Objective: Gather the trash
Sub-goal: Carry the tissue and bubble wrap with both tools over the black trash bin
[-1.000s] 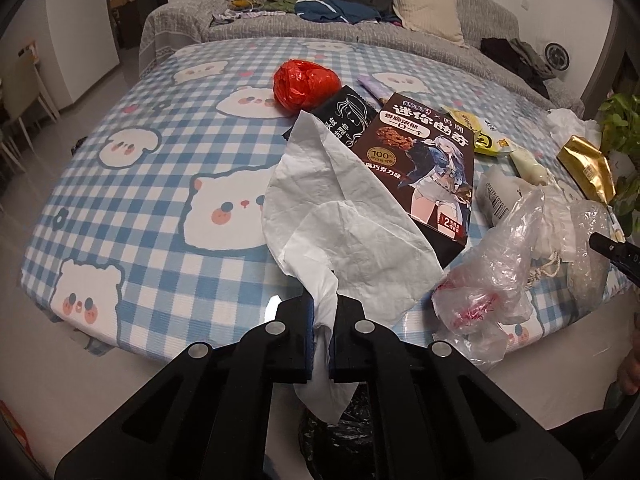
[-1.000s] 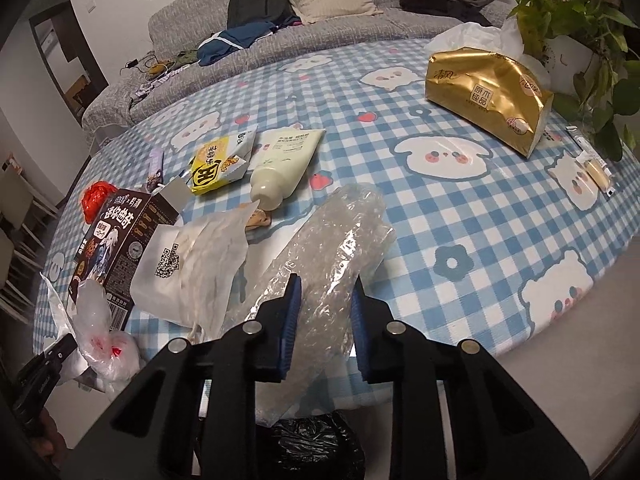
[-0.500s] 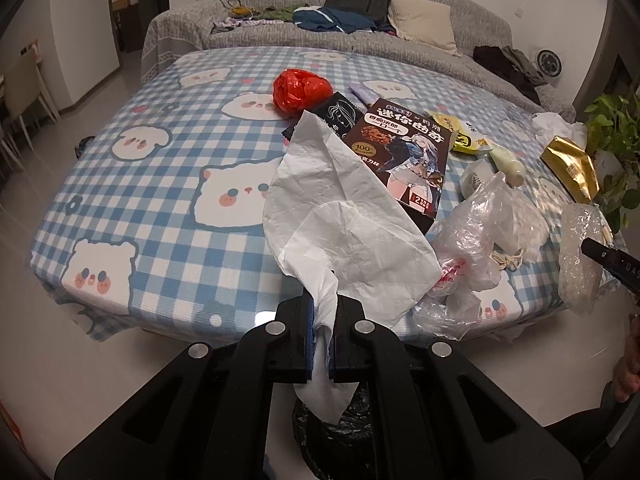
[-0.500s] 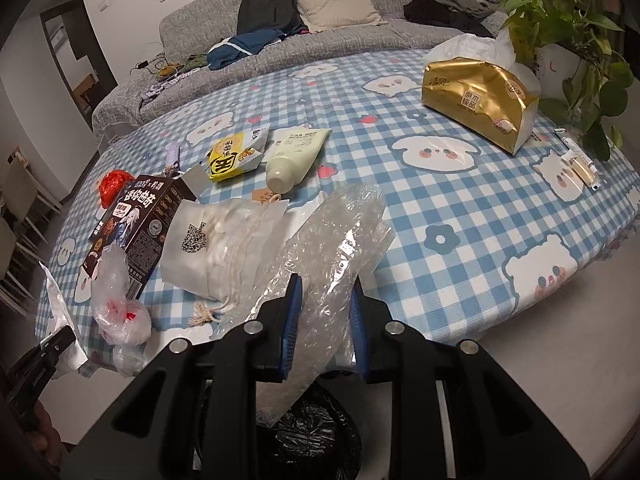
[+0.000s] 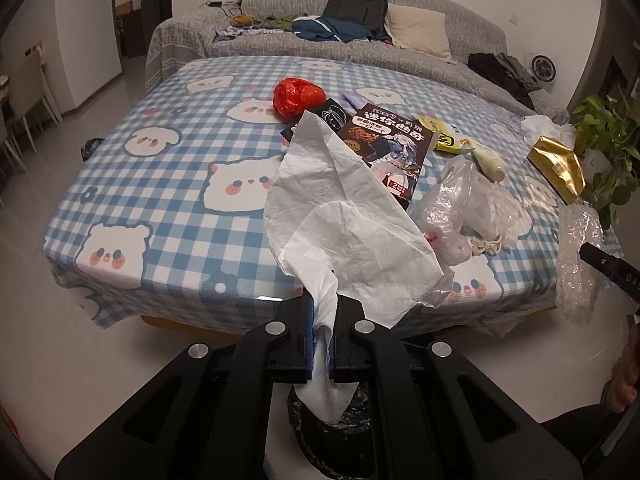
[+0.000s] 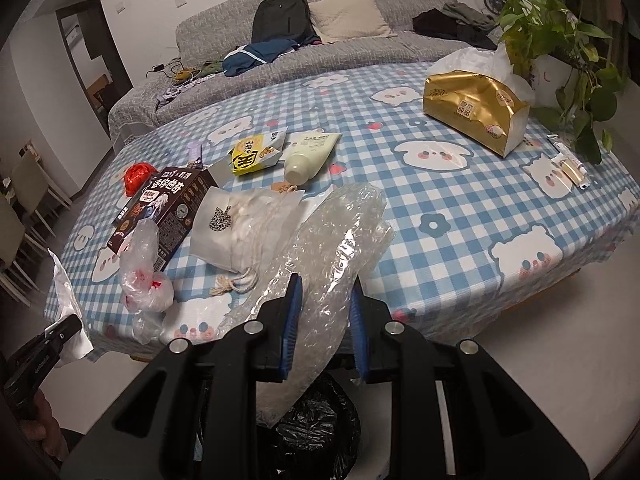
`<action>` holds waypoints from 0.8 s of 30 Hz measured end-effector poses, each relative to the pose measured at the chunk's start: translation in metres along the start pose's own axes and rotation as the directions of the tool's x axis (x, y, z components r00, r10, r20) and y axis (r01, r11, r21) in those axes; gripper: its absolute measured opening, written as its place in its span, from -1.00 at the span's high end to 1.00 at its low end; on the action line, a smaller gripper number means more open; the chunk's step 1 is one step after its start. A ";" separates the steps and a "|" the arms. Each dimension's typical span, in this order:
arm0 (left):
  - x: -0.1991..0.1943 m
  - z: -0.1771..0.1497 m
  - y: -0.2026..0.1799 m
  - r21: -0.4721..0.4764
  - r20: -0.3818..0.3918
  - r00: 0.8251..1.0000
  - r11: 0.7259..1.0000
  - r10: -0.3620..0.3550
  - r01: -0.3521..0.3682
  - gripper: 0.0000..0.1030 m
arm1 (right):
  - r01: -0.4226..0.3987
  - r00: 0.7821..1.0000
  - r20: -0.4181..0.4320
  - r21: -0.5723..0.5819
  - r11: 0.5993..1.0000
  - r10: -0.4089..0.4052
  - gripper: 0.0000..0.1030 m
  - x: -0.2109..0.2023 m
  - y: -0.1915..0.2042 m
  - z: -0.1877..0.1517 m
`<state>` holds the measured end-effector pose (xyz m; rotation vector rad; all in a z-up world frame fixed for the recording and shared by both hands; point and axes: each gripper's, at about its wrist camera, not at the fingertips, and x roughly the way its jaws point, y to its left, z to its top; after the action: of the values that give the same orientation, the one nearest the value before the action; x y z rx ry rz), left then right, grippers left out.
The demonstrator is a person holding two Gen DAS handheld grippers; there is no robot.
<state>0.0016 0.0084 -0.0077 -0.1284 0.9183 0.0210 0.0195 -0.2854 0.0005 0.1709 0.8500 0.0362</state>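
My left gripper (image 5: 323, 312) is shut on a crumpled white tissue (image 5: 344, 216), held off the table's near edge above a black-lined bin (image 5: 332, 432). My right gripper (image 6: 325, 304) is shut on a clear bubble-wrap bag (image 6: 336, 248), held over the same bin (image 6: 316, 420). The bubble wrap also shows at the right of the left wrist view (image 5: 578, 264). The tissue also shows at the left of the right wrist view (image 6: 66, 312). On the table lie a dark snack box (image 5: 390, 148), a red bag (image 5: 298, 96) and a clear plastic bag (image 5: 444, 216).
The table has a blue checked bear cloth (image 5: 168, 184). On it are a yellow packet (image 6: 254, 154), a cream tube (image 6: 310, 156), a white drawstring pouch (image 6: 244, 232) and a gold tissue pack (image 6: 476, 110). A plant (image 6: 560, 40) stands right; a sofa (image 6: 320, 40) behind.
Both grippers have pulled back from the table with their loads and now hang over the bin; the table looks farther away in both views.
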 end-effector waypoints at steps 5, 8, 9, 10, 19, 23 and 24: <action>-0.017 -0.010 0.000 -0.001 0.025 1.000 1.000 -0.005 0.005 0.93 | -0.011 1.000 0.007 -0.019 1.000 0.011 0.57 -0.010 0.004 -0.012; -0.027 -0.017 -0.001 0.004 0.035 0.999 1.000 -0.010 0.010 0.93 | -0.016 1.000 0.017 -0.032 0.999 0.016 0.57 -0.017 0.007 -0.017; -0.031 -0.019 -0.002 0.004 0.040 0.999 1.000 -0.010 0.010 0.93 | -0.019 1.000 0.019 -0.034 0.999 0.019 0.57 -0.019 0.007 -0.019; -0.034 -0.022 -0.002 0.004 0.043 0.999 1.000 -0.011 0.011 0.93 | -0.022 0.999 0.022 -0.038 0.999 0.023 0.57 -0.022 0.008 -0.021; -0.054 -0.045 -0.004 0.009 0.060 0.998 1.000 -0.024 0.024 0.93 | -0.041 0.999 0.031 -0.074 0.996 0.044 0.57 -0.037 0.023 -0.045; -0.056 -0.056 -0.002 0.006 0.054 0.998 1.000 -0.030 0.030 0.93 | -0.048 0.998 0.032 -0.086 0.995 0.051 0.57 -0.042 0.029 -0.055; -0.057 -0.058 -0.001 0.004 0.054 0.998 1.000 -0.031 0.031 0.93 | -0.050 0.998 0.031 -0.088 0.995 0.053 0.57 -0.043 0.030 -0.057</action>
<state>-0.0787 0.0024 0.0030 -0.1389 0.8623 -0.0059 -0.0505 -0.2526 0.0000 0.1112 0.8088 0.1179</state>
